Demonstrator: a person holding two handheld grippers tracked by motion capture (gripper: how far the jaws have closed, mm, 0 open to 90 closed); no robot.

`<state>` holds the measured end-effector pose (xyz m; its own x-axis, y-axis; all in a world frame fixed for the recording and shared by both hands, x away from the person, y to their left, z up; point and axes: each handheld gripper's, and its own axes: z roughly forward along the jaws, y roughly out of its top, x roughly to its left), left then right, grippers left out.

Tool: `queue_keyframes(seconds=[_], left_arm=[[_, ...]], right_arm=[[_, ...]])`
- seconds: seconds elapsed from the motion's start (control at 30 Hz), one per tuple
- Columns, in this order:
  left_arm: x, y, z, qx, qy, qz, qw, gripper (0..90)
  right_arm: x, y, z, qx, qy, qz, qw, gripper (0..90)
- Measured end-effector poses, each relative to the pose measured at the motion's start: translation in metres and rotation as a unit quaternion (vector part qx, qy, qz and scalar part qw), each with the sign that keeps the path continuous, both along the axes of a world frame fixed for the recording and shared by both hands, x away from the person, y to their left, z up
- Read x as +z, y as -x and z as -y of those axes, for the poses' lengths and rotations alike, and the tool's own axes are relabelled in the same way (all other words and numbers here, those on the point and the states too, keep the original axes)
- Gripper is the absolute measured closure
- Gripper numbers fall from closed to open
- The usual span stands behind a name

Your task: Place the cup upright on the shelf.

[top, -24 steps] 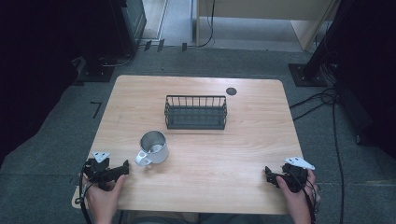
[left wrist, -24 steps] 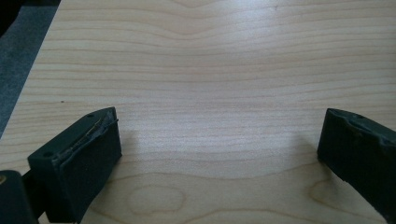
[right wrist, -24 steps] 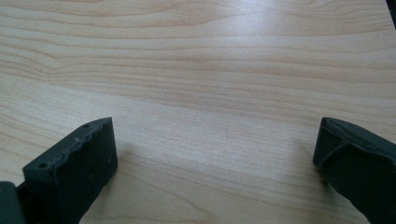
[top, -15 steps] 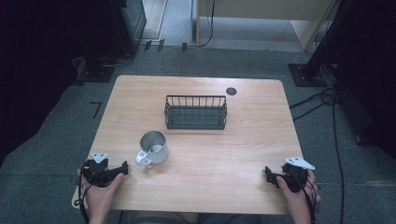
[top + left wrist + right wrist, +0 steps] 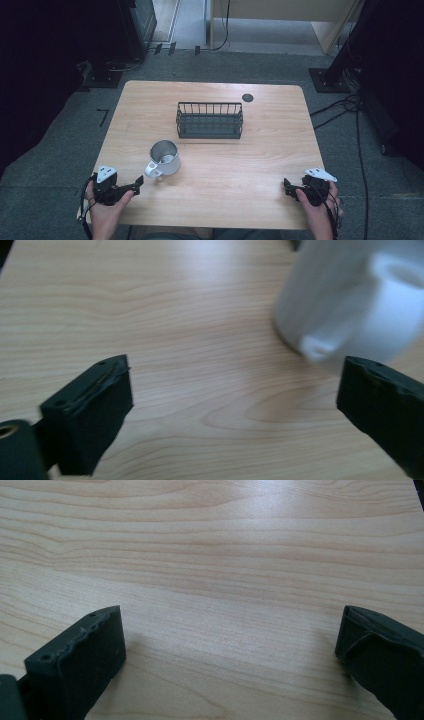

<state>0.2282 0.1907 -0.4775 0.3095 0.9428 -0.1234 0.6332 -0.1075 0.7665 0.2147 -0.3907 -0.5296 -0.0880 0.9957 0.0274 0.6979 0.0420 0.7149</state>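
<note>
Here, on the light wooden bench [image 5: 260,165], a metal mug [image 5: 165,158] standing upright left of centre in the high view, handle [image 5: 152,171] turned toward the lower left of the frame. Behind it, toward the upper middle, a black wire basket [image 5: 210,120], well apart from the mug. Near the bench's far edge, a small dark round cap [image 5: 247,97], just right of the basket.

Low at the left of the high view, the left gripper [image 5: 136,183] held in a hand [image 5: 107,210], jaws pointing right toward the mug's handle, close to it yet not touching. In the left gripper view, jaws spread wide with nothing but bare wood between them; the mug [image 5: 350,295] blurred at the upper right, just beyond the right-hand jaw.

Low at the right of the high view, the right gripper [image 5: 287,186] in the other hand [image 5: 320,212], well apart from mug and basket. In the right gripper view [image 5: 230,645], jaws likewise wide apart, holding nothing, over plain wood grain.
</note>
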Motion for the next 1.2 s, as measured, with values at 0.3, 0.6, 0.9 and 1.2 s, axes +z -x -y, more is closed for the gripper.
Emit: queue_keyframes(seconds=[0.3,0.6,0.9,1.2], left_arm=[[0.001,-0.003,0.031,-0.039,-0.006,0.019,0.999,31.9],[0.002,-0.009,0.025,-0.018,-0.003,0.035,0.9992,56.3],[0.0,-0.024,0.038,-0.013,-0.033,0.036,0.9987,65.4],[0.001,-0.03,0.036,0.007,-0.063,0.069,0.9956,73.7]], right_arm=[[0.0,0.0,0.0,0.0,0.0,0.0,1.0,0.0],[0.0,0.0,0.0,0.0,0.0,0.0,1.0,0.0],[0.0,0.0,0.0,0.0,0.0,0.0,1.0,0.0],[0.0,0.0,0.0,0.0,0.0,0.0,1.0,0.0]])
